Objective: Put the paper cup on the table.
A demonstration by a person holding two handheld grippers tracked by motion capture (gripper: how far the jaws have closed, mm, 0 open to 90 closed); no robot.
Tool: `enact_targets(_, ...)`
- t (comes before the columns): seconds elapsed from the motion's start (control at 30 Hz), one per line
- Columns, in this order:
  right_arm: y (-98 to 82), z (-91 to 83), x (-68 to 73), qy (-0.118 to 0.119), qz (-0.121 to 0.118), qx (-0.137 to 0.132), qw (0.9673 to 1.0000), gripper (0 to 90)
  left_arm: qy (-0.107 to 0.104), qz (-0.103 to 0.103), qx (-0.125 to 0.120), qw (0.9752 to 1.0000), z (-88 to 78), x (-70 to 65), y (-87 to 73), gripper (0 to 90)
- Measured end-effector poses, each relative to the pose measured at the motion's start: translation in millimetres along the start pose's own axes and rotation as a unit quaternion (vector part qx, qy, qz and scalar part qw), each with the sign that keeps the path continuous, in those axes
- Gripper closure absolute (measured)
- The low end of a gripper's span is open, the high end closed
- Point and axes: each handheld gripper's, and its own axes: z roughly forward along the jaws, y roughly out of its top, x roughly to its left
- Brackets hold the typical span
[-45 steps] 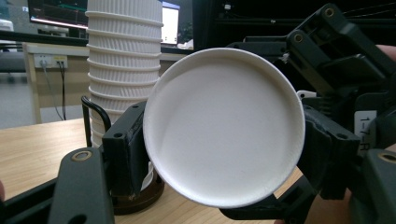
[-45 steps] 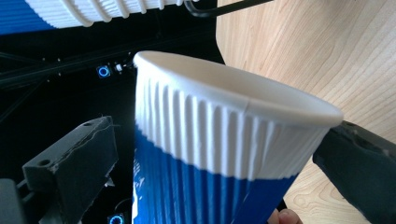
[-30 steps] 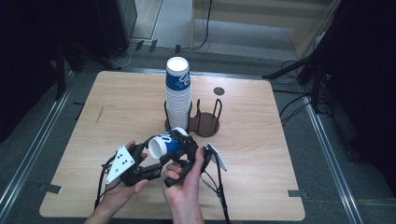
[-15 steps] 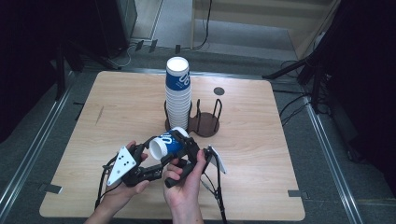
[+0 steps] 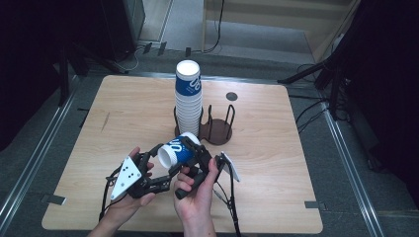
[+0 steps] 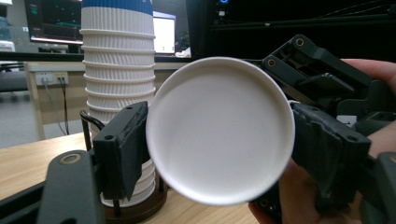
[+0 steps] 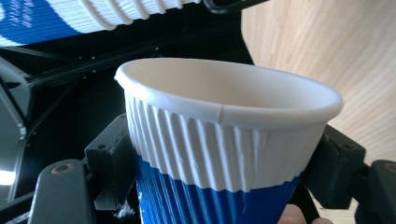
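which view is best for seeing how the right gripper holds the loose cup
The right gripper view: the cup fills it, both black jaws pressing its ribbed sides below the rim. The high view shows it small, lying sideways between the right gripper and the left gripper. The left gripper view shows its white round end.

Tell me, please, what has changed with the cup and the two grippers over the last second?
The right gripper has just closed its jaws on the blue-and-white cup, taking hold of it. The left gripper has just been opening its jaws, with the cup's rim between them. Both hands, the cup stack and the table stayed put.
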Motion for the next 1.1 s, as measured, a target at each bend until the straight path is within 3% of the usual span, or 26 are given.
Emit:
enact_targets(0.27, 6.4, -0.3, 3.5, 0.013, -0.009, -0.004, 0.9999, 22.5, -0.008, -0.007, -0.001, 0.9999, -2.4, 3.0, 1.1, 18.6)
enact_targets(0.7, 14.8, -5.4, 10.1, 0.012, -0.022, -0.014, 0.9996, 22.6, -0.015, -0.013, 0.01, 0.9998, -4.5, 4.5, 1.3, 9.5)
enact_targets(0.77, 15.6, -6.2, 11.2, 0.013, -0.035, -0.02, 0.9991, 22.7, -0.015, -0.015, 0.012, 0.9997, -4.9, 4.6, 1.5, 9.3)
enact_targets(0.87, 16.6, -7.3, 13.8, 0.013, -0.042, -0.023, 0.9988, 22.7, -0.023, -0.026, 0.016, 0.9993, -5.7, 4.0, 1.3, 1.8)
enact_targets(1.1, 16.1, -10.5, 21.1, 0.012, -0.08, -0.036, 0.9961, 22.7, -0.013, -0.028, 0.034, 0.9989, -6.9, 5.7, 0.1, 0.0)
